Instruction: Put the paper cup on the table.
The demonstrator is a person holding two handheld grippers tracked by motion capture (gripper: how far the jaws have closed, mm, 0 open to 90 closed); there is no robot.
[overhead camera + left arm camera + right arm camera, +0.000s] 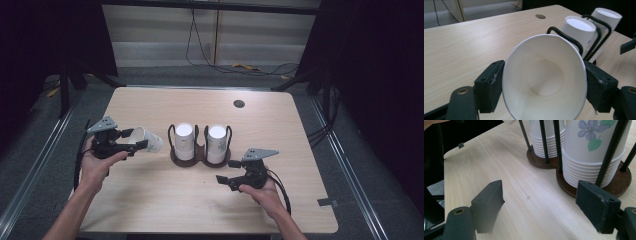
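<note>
Item: paper cup (544,82), clamped sideways in left claw (131,141), just left of cup rack (200,156). Right claw (226,181) apart, empty, near rack front. Risk: squeeze crushing thin wall, cup slipping to desk (165,200).

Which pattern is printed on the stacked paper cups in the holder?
Blue flowers with green leaves on white stacked cups, best seen in the right gripper view.
</note>
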